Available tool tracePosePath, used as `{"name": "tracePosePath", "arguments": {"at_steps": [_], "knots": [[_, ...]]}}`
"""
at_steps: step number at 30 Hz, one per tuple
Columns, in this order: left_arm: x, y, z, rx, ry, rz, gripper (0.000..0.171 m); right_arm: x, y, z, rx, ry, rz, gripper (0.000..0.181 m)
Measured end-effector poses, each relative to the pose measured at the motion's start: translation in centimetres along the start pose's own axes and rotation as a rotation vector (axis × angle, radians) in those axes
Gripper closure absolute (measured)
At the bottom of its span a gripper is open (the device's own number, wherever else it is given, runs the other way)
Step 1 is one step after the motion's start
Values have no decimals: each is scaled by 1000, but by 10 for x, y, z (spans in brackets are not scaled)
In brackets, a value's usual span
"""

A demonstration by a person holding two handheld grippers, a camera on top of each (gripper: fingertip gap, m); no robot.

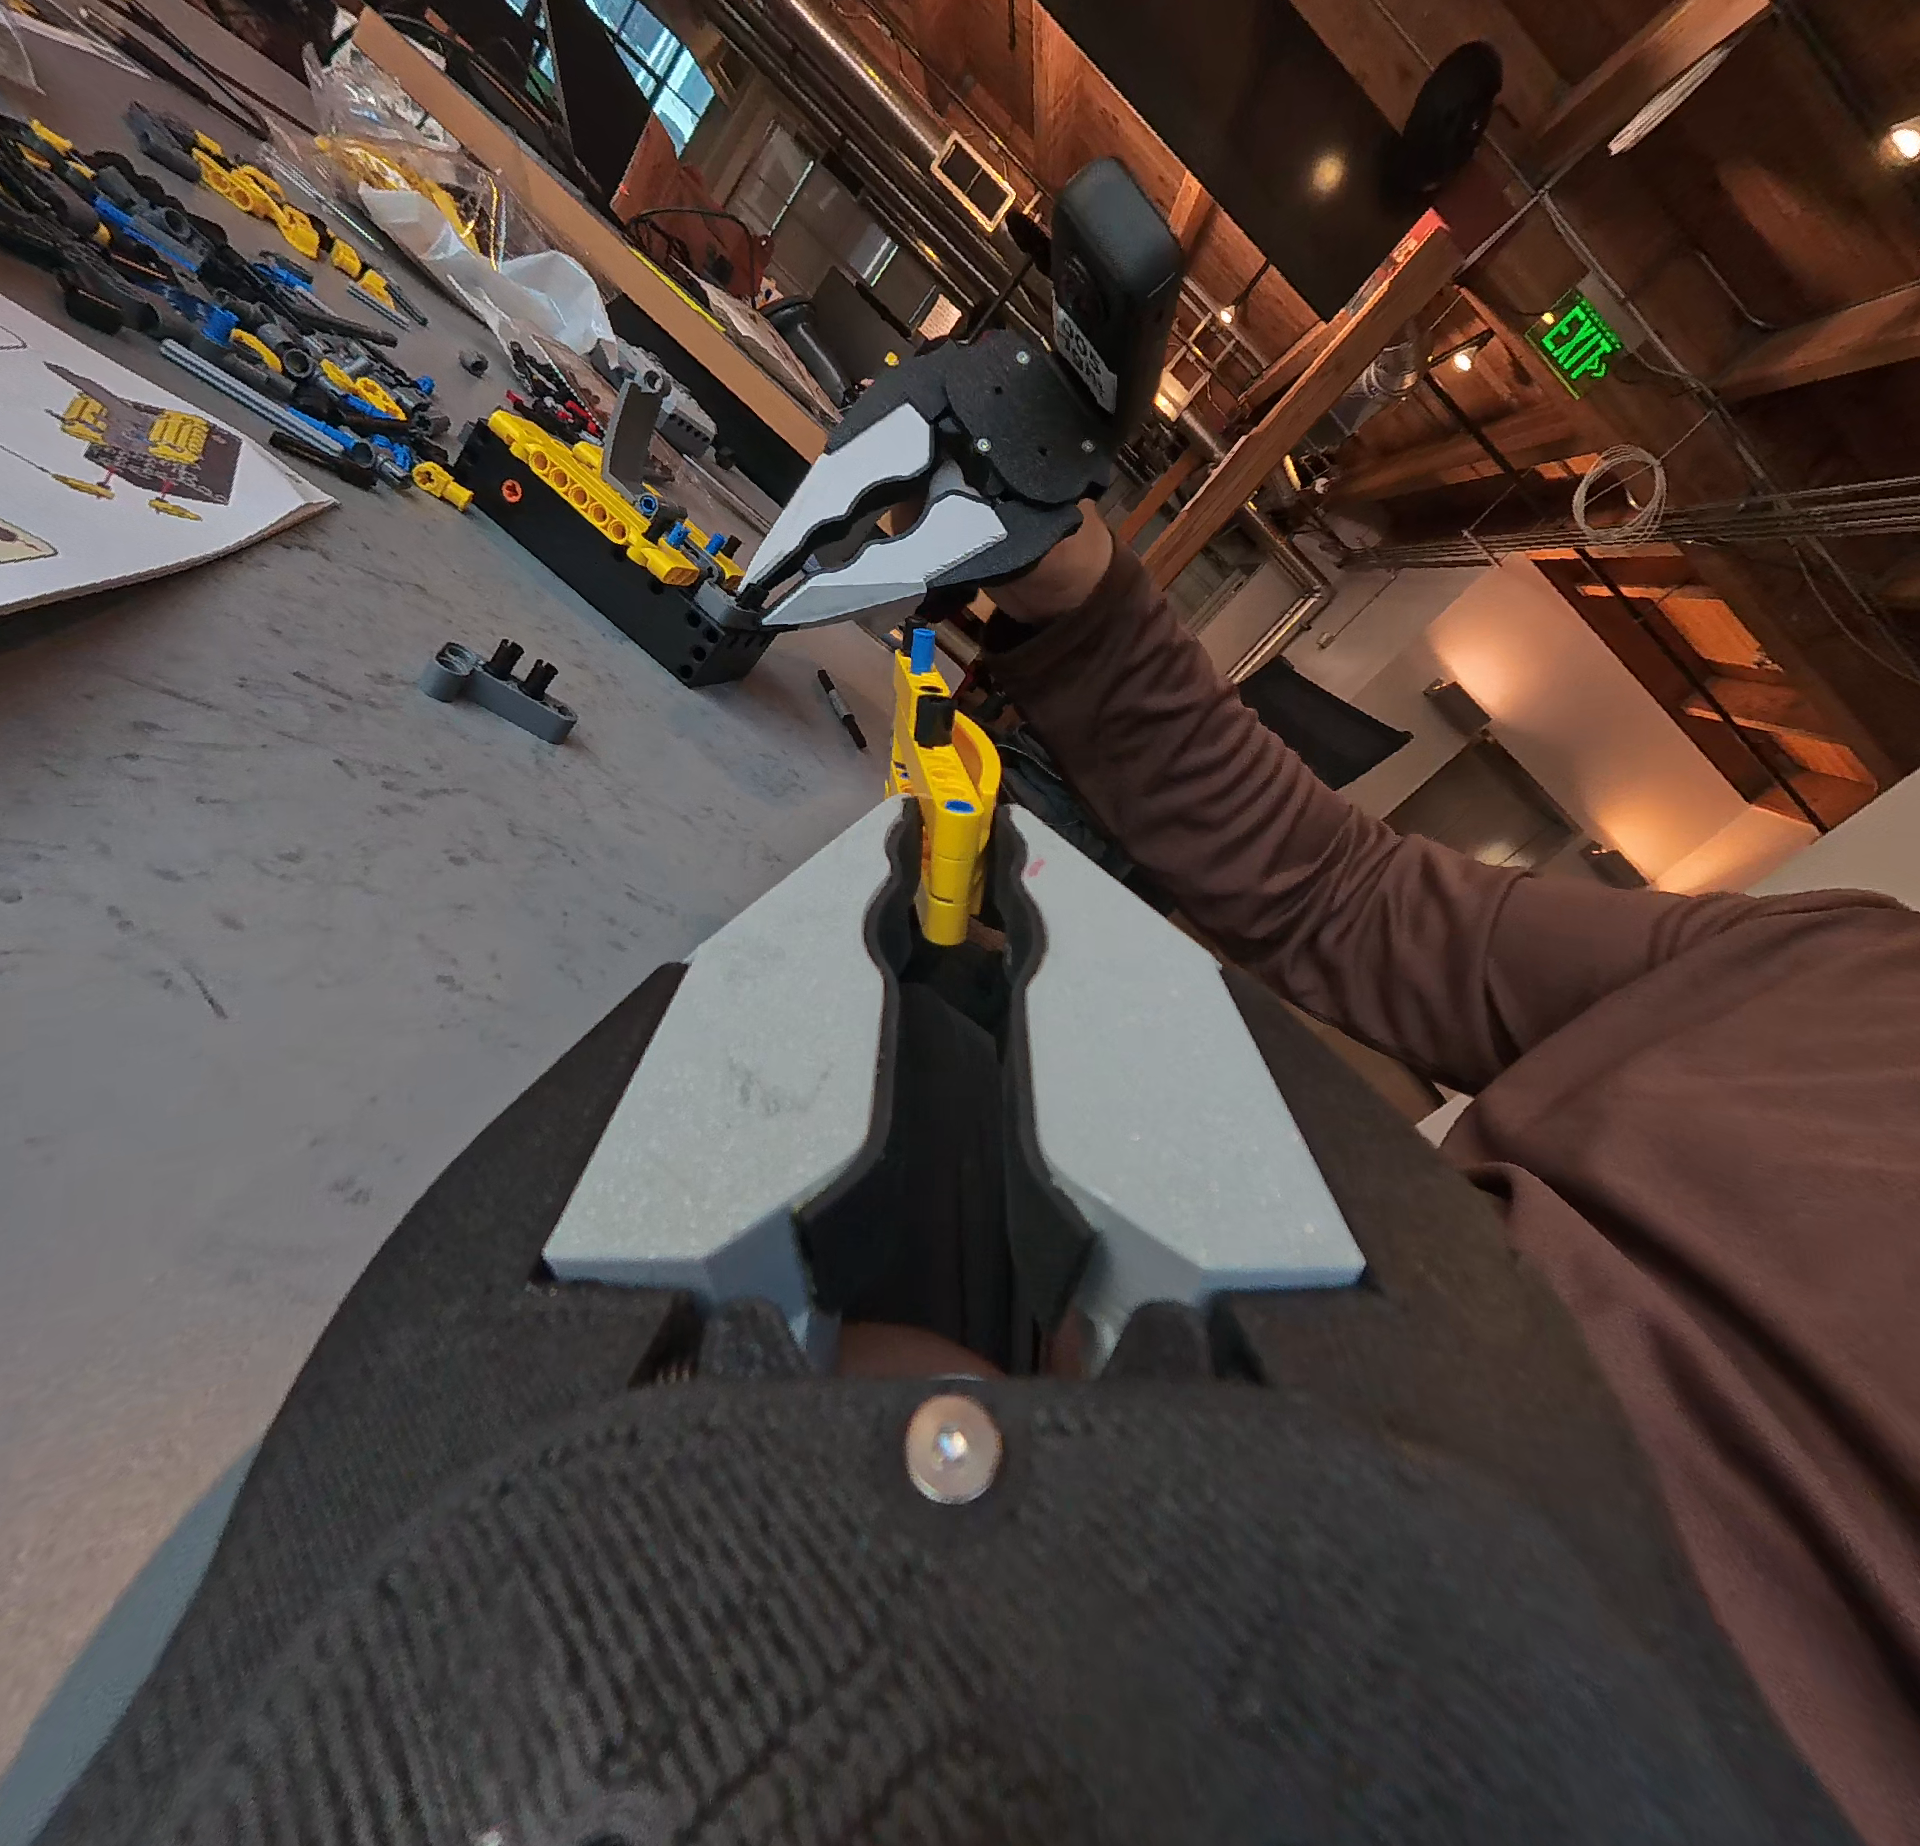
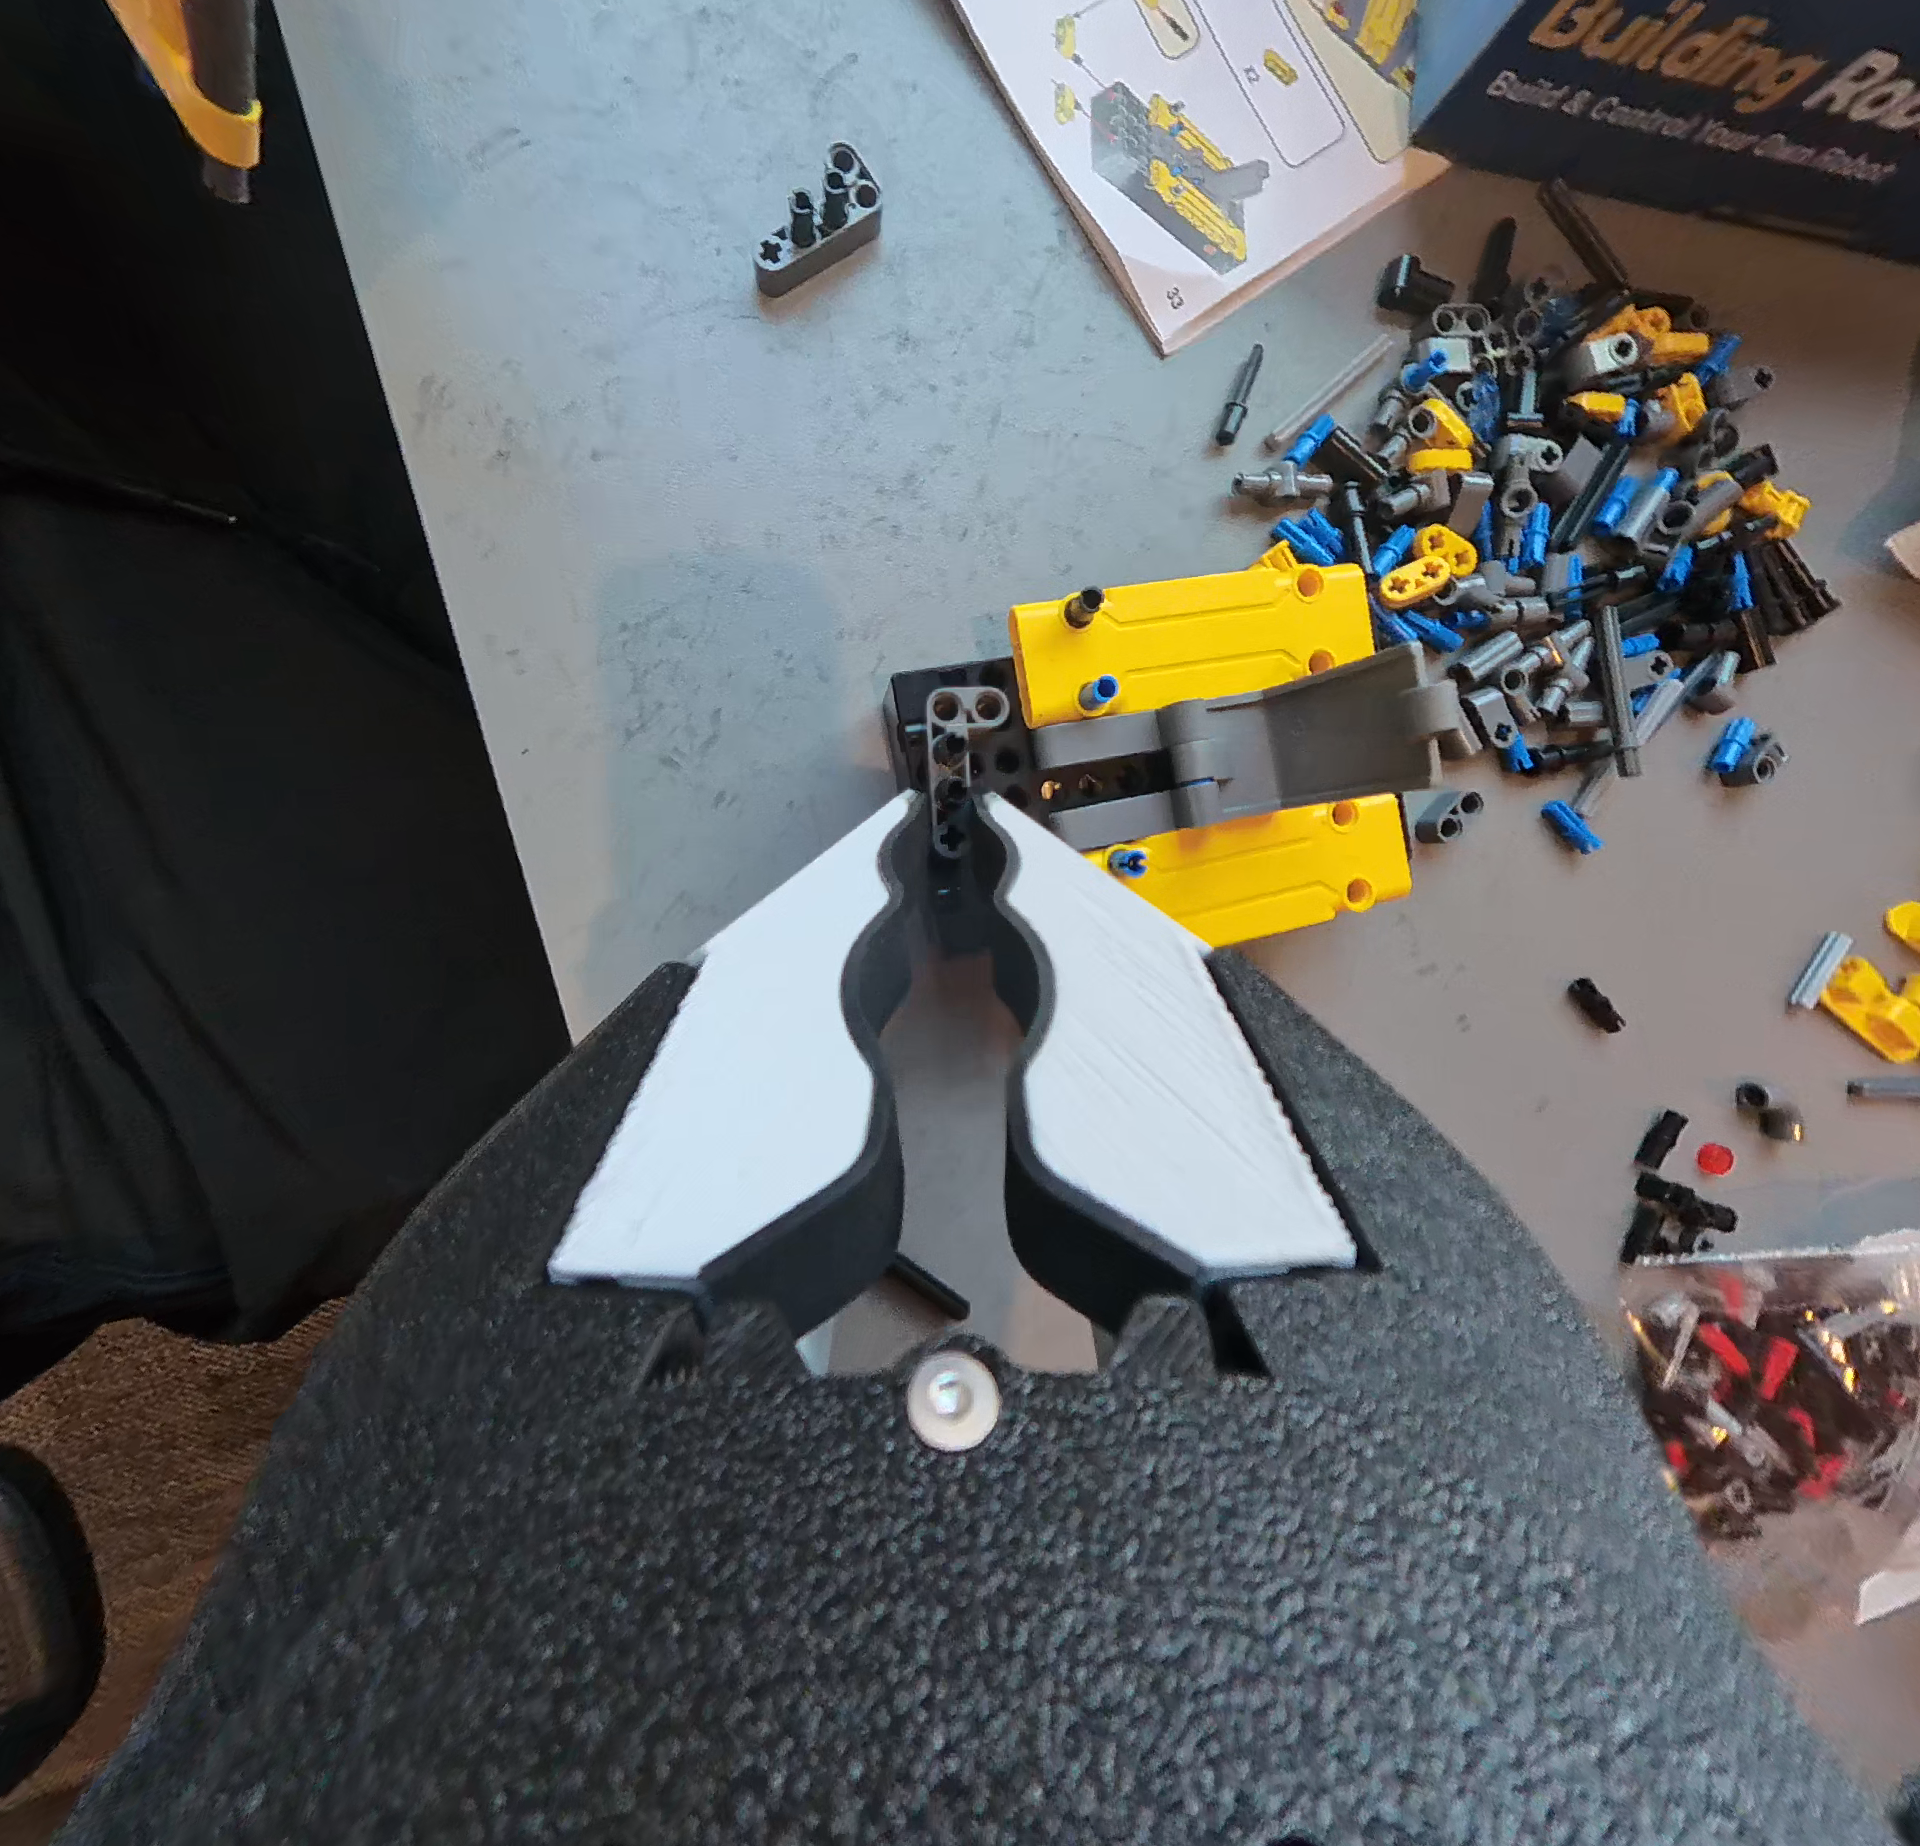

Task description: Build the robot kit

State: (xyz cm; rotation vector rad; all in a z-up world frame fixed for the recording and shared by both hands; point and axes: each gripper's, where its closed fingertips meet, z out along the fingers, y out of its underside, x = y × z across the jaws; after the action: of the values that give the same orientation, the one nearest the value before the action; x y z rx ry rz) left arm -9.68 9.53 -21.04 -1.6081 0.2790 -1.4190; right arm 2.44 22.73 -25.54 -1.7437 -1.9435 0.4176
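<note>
Yellow holed plastic beam (image 1: pixel 940 788) clamped in left gripper (image 1: pixel 948 866) | right gripper (image 2: pixel 948 809) pinching grey L-beam (image 2: pixel 954 757)

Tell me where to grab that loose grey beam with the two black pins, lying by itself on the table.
Take the grey beam across its two long flat sides, at the pin-free end, coming straight down from above. It lies flat on the table with clear space around it, and the black pins stand upright, so they would block a mid-beam pinch.
</note>
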Motion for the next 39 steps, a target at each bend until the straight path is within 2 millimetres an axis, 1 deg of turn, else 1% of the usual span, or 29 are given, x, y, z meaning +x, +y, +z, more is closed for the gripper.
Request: {"name": "tracePosePath", "arguments": {"at_steps": [9,16,21,28,32,35,39], "knots": [[0,1,1,-2,0,-3,161,-1,4,-2,-20,88,138,174],[0,0,0,7,-1,-8,161,-7,-2,0,-35,118,211,174],[0,0,0,5,1,-6,161,-5,-6,-1,-18,132,265,174],[0,-1,-1,7,0,-6,161,-7,-4,4,-31,147,273,173],[0,-1,-1,8,1,-9,161,-8,-4,7,-26,147,274,167],[1,-2,-2,19,8,-22,161,-9,-4,5,-14,150,276,162],[-1,-9,-6,63,28,-82,161,-8,-3,-4,12,165,275,161]]}}
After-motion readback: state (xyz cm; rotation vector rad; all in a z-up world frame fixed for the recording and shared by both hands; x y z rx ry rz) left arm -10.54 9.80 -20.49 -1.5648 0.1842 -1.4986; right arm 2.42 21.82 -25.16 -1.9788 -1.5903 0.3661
